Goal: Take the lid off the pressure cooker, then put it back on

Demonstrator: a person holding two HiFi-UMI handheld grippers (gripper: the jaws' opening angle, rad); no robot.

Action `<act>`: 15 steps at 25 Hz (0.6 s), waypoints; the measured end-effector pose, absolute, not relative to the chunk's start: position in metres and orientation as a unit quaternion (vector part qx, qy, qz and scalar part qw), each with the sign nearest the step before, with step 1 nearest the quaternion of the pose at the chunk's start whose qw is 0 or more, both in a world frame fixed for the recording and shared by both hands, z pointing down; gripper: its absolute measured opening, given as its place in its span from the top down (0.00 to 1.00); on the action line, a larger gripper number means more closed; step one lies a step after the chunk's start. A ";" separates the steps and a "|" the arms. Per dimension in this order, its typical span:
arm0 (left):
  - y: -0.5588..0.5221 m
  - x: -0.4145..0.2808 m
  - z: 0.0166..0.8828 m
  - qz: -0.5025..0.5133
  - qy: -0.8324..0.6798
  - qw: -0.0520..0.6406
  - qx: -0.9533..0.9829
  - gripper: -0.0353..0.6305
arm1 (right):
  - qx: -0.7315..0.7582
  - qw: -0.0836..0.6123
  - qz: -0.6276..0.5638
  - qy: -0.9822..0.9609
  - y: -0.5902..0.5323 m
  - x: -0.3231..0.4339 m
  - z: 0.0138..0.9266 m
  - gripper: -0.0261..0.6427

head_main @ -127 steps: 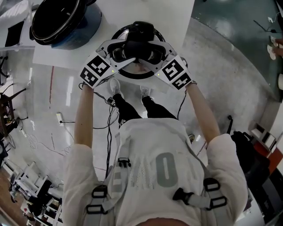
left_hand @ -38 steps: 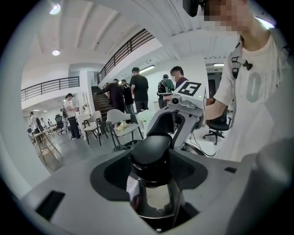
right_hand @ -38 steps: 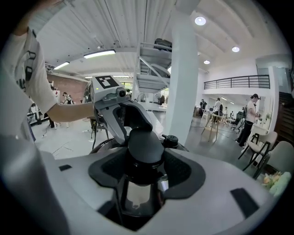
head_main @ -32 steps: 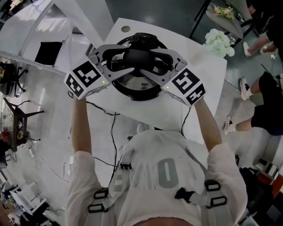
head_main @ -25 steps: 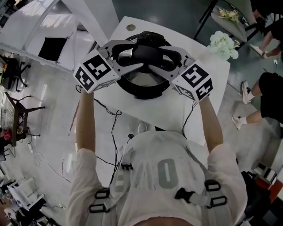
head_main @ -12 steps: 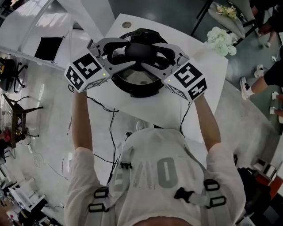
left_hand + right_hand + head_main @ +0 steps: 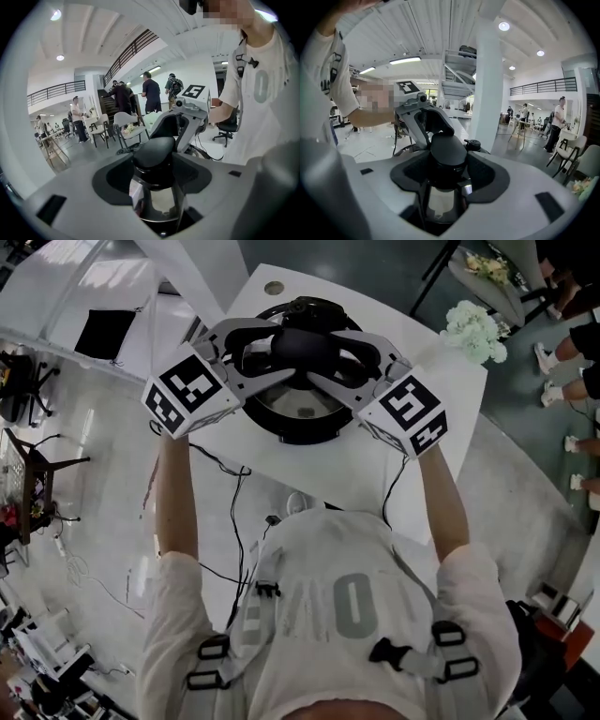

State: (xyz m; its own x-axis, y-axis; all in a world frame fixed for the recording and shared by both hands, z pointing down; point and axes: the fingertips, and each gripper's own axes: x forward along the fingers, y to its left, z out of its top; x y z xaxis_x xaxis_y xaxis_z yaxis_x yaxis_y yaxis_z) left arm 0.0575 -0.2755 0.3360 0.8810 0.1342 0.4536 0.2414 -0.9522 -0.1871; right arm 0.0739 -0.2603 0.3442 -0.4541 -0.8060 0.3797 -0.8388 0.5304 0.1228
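The pressure cooker lid (image 7: 298, 407), steel with a black rim, is over a white table (image 7: 412, 442); whether it rests on the table I cannot tell. No cooker pot is in view. My left gripper (image 7: 279, 351) and right gripper (image 7: 325, 354) clamp the lid's black knob (image 7: 302, 340) from opposite sides. In the left gripper view the knob (image 7: 154, 149) is pinched between the grey jaws, with the right gripper (image 7: 186, 115) facing it. The right gripper view shows the same knob (image 7: 447, 151) squeezed between its jaws, and the left gripper (image 7: 423, 117) behind it.
White flowers (image 7: 473, 331) lie at the table's far right corner. A round cable hole (image 7: 273, 287) is at its far edge. Another white desk with a black pad (image 7: 105, 334) stands to the left. Cables (image 7: 232, 512) trail on the floor. People's legs (image 7: 562, 371) show at right.
Five seconds ago the lid hung over the floor beside a table with the open cooker pot; now it is over another white table. Over the last second both grippers and lid stay put.
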 end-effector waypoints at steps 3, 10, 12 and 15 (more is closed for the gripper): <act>-0.272 0.059 0.336 -0.214 -0.100 0.126 -0.964 0.56 | 0.491 0.214 0.037 -0.844 -0.257 0.076 0.344 0.58; -0.288 0.056 0.338 -0.209 -0.090 0.098 -0.969 0.56 | 0.482 0.200 0.039 -0.852 -0.271 0.074 0.343 0.58; -0.288 0.055 0.336 -0.211 -0.086 0.097 -0.969 0.56 | 0.482 0.205 0.037 -0.851 -0.272 0.073 0.342 0.58; -0.284 0.054 0.336 -0.205 -0.083 0.100 -0.970 0.56 | 0.485 0.206 0.033 -0.850 -0.267 0.072 0.342 0.58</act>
State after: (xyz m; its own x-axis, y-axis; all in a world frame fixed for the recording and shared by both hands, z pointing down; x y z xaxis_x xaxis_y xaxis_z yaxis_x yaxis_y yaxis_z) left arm 0.0539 -0.2835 0.3355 0.9020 0.1206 0.4146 0.2026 -0.9661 -0.1598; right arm 0.0723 -0.2667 0.3417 -0.4457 -0.8096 0.3819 -0.8369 0.5283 0.1431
